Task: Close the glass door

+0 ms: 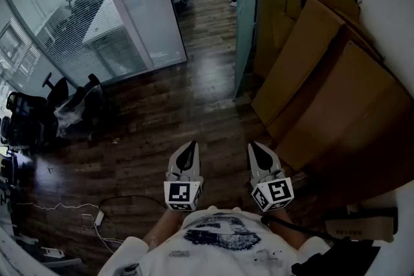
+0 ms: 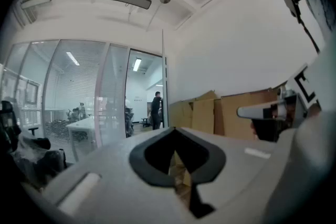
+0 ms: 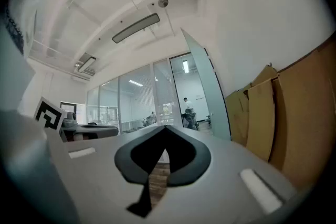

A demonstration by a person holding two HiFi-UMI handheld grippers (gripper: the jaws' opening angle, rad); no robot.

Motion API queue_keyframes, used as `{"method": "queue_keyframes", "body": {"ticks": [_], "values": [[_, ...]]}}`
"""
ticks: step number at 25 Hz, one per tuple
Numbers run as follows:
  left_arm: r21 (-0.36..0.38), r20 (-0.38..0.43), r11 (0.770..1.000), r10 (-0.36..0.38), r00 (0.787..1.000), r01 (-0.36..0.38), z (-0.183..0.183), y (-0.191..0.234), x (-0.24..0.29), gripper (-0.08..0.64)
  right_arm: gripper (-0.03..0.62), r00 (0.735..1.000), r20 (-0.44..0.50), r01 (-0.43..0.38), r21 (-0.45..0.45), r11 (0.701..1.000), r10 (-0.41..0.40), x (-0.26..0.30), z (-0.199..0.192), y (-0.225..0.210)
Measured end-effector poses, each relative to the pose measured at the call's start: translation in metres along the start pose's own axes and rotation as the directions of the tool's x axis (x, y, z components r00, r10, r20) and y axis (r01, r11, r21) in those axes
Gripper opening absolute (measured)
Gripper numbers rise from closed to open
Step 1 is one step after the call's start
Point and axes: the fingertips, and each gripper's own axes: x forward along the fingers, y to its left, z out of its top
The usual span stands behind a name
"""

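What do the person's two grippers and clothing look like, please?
Both the left gripper and the right gripper have pale grey bodies tapering to a point, with black pads inside. Each carries a white cube with black square markers. The person wears a white T-shirt with a dark printed graphic.

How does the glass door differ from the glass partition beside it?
The glass door looks opaque and greenish; the glass partition is clear, showing blinds behind. The door stands swung open toward the cardboard; the partition runs along the doorway's left. Both are tall glass panels.
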Motion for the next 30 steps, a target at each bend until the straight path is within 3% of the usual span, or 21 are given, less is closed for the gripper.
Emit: {"method": "queue_keyframes", "body": {"ticks": [24,30], "values": [[0.041,-0.001,0.999,0.011,1.0,-0.011,-0.014,-0.054,0.003,0.002,0.005,0.999,0.033,-0.007,0.014,1.0,0.006,-0.036,0.006,-0.041],[0.028,-0.038,1.0,0.005,0.999,-0.004,-0.023,-0.061,0.006,0.003,0.006,1.0,0.025,-0.017,0.018,1.0,0.017,-0.035,0.002,-0.046]]}}
